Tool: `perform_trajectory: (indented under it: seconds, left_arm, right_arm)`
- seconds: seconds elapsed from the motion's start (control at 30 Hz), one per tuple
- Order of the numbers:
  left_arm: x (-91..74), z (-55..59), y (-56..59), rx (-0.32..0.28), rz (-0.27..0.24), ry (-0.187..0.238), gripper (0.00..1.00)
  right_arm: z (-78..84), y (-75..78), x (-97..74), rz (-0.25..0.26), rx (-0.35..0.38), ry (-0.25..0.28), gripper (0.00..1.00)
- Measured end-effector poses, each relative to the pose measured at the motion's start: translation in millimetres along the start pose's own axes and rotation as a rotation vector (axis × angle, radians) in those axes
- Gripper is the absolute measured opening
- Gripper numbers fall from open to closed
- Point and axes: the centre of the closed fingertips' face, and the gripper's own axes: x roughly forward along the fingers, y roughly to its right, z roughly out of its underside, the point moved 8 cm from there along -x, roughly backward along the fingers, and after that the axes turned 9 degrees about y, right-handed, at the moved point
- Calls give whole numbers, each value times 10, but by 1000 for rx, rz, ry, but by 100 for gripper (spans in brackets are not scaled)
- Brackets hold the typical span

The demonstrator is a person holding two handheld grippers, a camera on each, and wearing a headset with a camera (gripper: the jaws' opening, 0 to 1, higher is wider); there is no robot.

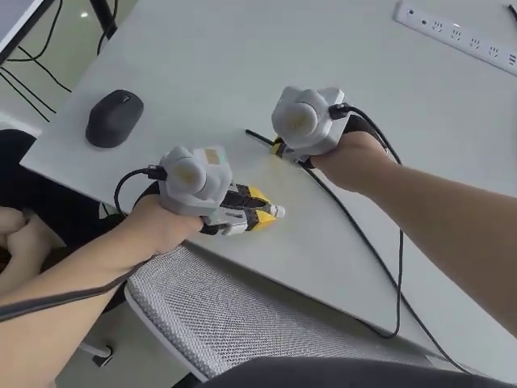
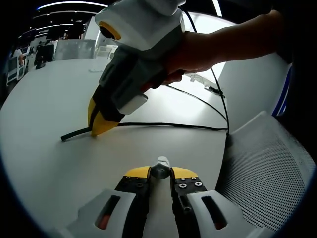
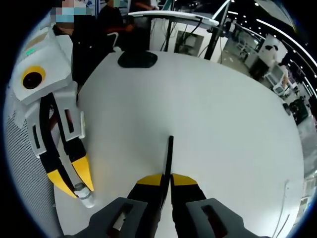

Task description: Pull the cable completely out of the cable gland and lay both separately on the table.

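Left tool [image 2: 159,173]: clenched on the cable gland [image 2: 161,162], whose pale tip poked out past the yellow jaw tips; sat lower left of centre in the head view, over the near edge of the counter [image 1: 242,73].
Right tool [image 1: 279,149]: clamped shut on the cable [image 3: 170,151] just behind its free end, jaw tips down at the counter top, upper middle of the head view.
Cable: black and thin, with a short stub sticking out past the right tool toward the upper left of the head view; trailed the other way to the lower right and dropped over the counter edge.
Gland: clear of the cable, nothing threaded through it; height above the counter could not be told.
Key relation: cable's long axis ran upper left to lower right in the head view; gland lay to the lower left of that line, apart from it, each piece in its own tool.
Stage, as judged: pull-out done, laying down not yet done.
Next move, as judged: needed only both tools releasing, with the gland set down farther in from the edge.
Risk, as judged: gland rolling off toward the mesh chair seat [image 1: 234,319].
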Motion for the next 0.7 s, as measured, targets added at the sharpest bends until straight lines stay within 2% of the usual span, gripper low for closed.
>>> perform_trajectory:
  seconds: [0.27,0.47,0.7]
  left_arm:
    - [-3,-8,9,22,-6,-10,16]
    - [-12,-7,22,64,-12,-36,16]
    - [-29,-12,50,91,-16,-58,16]
  right_arm:
    - [1,-3,-5,11,13,0,1]
    - [-9,-9,-3,14,-11,-6,2]
    - [-17,2,-7,25,10,-12,5]
